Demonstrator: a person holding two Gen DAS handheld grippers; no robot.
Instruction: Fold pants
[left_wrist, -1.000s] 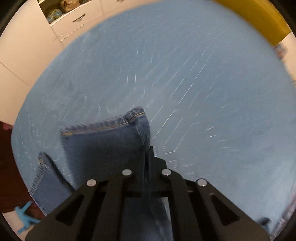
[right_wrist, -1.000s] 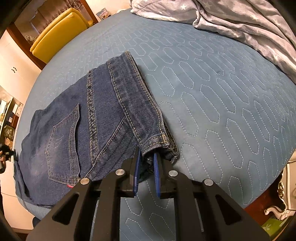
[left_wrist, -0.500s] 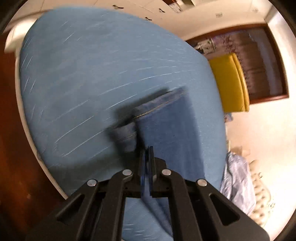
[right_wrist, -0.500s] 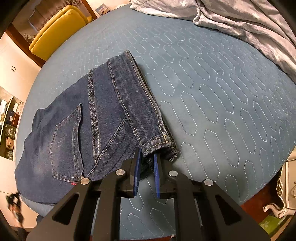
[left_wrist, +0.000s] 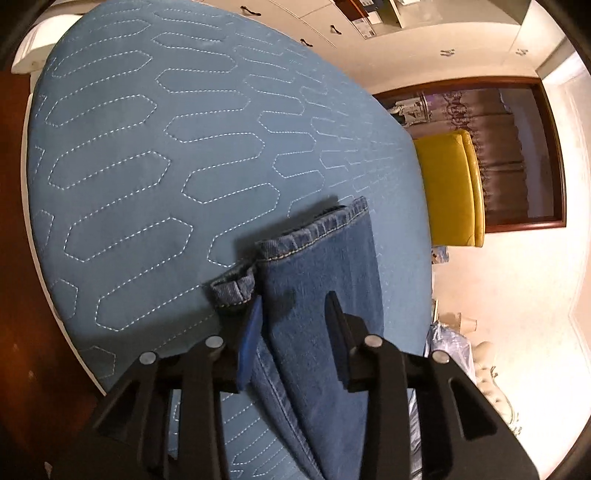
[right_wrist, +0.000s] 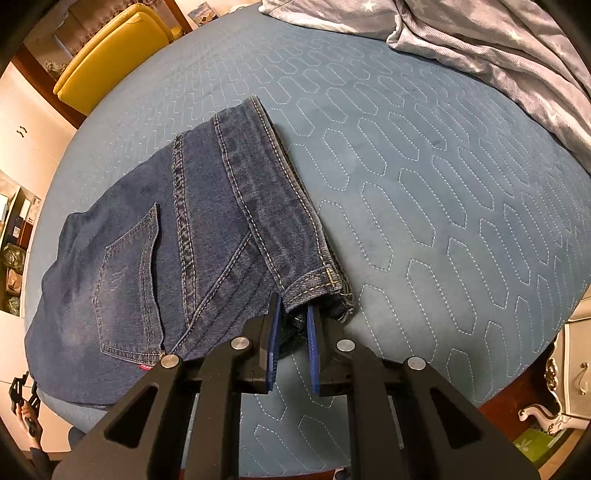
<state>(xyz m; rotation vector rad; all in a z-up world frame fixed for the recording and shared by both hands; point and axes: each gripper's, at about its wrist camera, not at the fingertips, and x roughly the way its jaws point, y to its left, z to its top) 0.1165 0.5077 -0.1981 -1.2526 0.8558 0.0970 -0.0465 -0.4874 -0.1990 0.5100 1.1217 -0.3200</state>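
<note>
Blue denim jeans (right_wrist: 177, 243) lie on a blue quilted bed (right_wrist: 424, 192), back pocket up, the legs folded together. In the right wrist view my right gripper (right_wrist: 293, 310) is shut on the waistband corner (right_wrist: 317, 284) at the near edge. In the left wrist view the leg hems (left_wrist: 314, 236) rest on the bed (left_wrist: 147, 155). My left gripper (left_wrist: 293, 304) is open, its fingers standing on either side of the denim leg (left_wrist: 317, 332) without pinching it.
A yellow chair (left_wrist: 448, 184) stands beyond the bed, also in the right wrist view (right_wrist: 107, 48). A grey starred blanket (right_wrist: 480, 44) is bunched at the bed's far right. White cupboards (left_wrist: 332, 22) and a dark wooden bed edge (left_wrist: 14, 258) lie past the mattress.
My left gripper swung round with the leg hems, set them on the bed, and opened. The right gripper kept its hold and barely moved.
</note>
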